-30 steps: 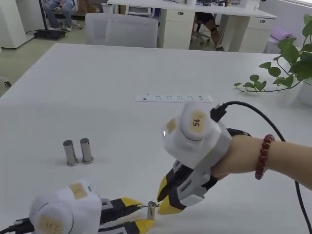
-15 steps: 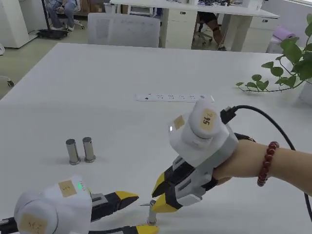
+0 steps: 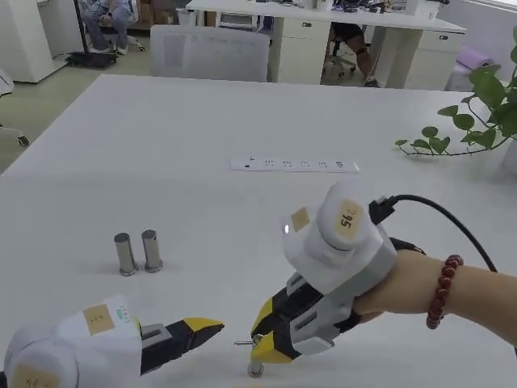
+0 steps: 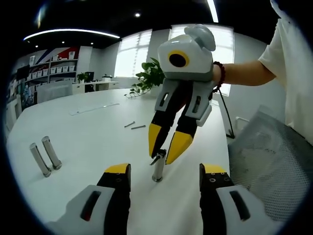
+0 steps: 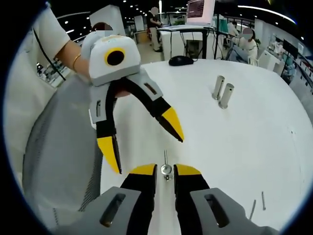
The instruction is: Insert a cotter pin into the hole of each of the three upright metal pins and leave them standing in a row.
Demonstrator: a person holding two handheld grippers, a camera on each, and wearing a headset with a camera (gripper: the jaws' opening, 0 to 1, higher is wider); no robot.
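Right at the near edge of the bench [image 3: 242,105], a metal pin [image 3: 255,369] stands upright. The right gripper [image 3: 258,338] tilts down over it from the right, jaws pressed nearly together on a cotter pin [image 3: 242,343]. The cotter pin's thin shaft lies level at the pin's top; whether it passes through the hole cannot be told. The right hand [image 3: 400,283] grips the tool from behind, with a bead bracelet [image 3: 441,291] on the forearm, which reaches in from the bench's right edge. The left gripper [image 5: 145,147] faces the pin from the left, held low, its jaws spread wide and apart from the pin. Farther in, toward the left edge, two more metal pins [image 3: 125,255] stand upright just beside each other. Spare cotter pins [image 4: 138,127] lie loose on the bench. Beyond these, a power strip [image 3: 295,165] lies mid-bench, and a plant [image 3: 485,105] sits by the far right corner.
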